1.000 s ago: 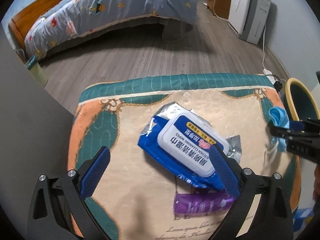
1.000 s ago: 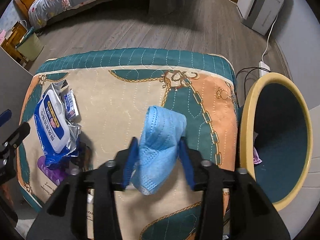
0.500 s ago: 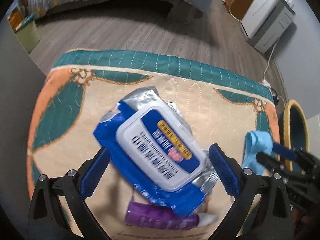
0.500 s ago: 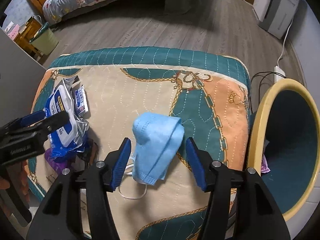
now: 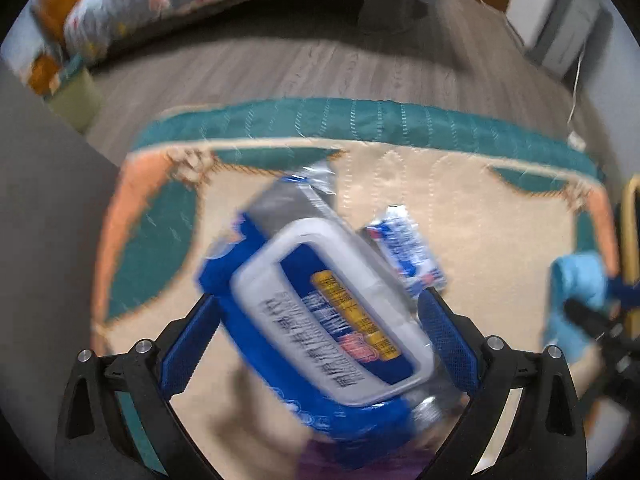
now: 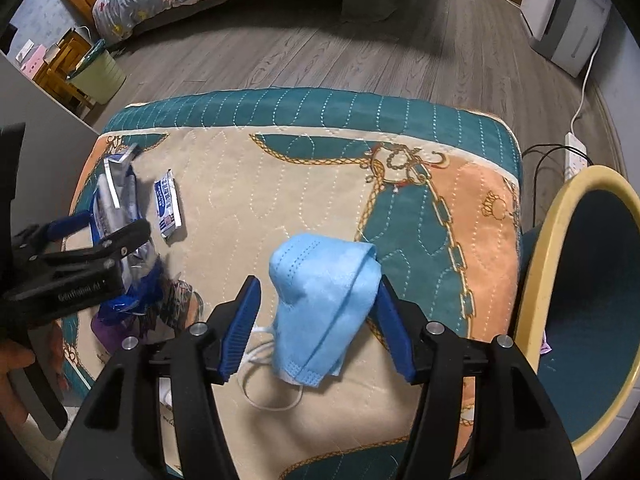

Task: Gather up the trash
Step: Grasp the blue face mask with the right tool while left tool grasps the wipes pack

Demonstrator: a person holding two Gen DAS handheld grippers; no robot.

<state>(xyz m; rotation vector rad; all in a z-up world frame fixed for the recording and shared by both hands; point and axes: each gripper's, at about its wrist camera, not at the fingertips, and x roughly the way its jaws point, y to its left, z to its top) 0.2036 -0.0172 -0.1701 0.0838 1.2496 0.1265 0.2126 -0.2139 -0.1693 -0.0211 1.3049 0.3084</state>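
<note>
Left wrist view is blurred, yet the left tool (image 5: 316,342) is seen with its blue pads spread wide on either side of a wipes pack (image 5: 320,320). The left pad (image 5: 188,344) lies against the pack's blue edge, while the right pad (image 5: 448,340) sits beside its silver end; whether either pad presses the pack cannot be told. The pack is tilted, its white lid facing the camera. A small sachet (image 5: 412,256) is seen just beyond the pack on the desk (image 5: 480,232), which is covered by a quilted cloth in beige, teal and orange. A purple wrapper (image 5: 320,460) is glimpsed beneath the pack's near end. At the far right a blue mask (image 5: 576,280) is seen beside the dark tip of the other tool.

From the right wrist view, the right tool (image 6: 320,328) is shown parted, its pads flanking the mask (image 6: 324,300) without gripping it. The right pad (image 6: 392,332) touches or nearly touches the mask's edge; the left pad (image 6: 240,328) is kept apart from it. The mask lies crumpled on the desk (image 6: 280,184), its white loops (image 6: 264,396) trailing toward the camera. To the right, off the desk's edge, a yellow-rimmed bin (image 6: 560,240) with a dark teal inside is seen, a scrap of purple at its rim. To the left, the left tool (image 6: 80,248) is seen around the pack (image 6: 116,200), with the sachet (image 6: 166,204) just beside it.
</note>
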